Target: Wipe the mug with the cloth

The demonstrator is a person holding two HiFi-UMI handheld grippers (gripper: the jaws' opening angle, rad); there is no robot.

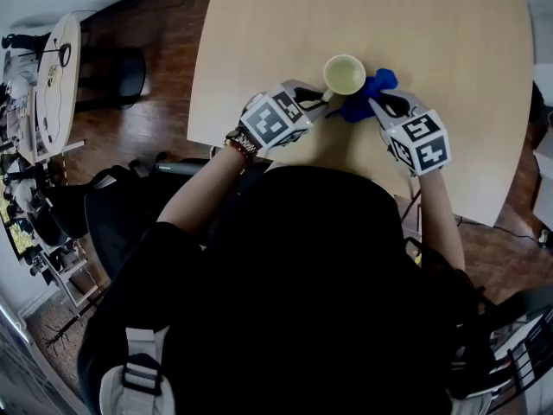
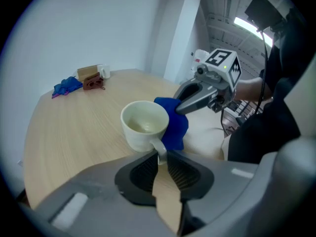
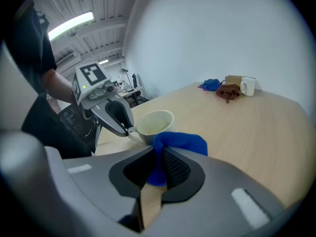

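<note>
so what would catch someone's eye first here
The pale cream ceramic mug stands near the front edge of the light wooden table, its handle pinched in the left gripper. Right beside it, the bright blue cloth is bunched at the mug's side, clamped in the right gripper.

Pale wood table, dark plank floor, white wall, strip light

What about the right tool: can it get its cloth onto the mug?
Probably yes: the right tool is shut on the blue cloth, which seems to touch the mug. The left tool grips the handle on the far side, clear of it.
</note>
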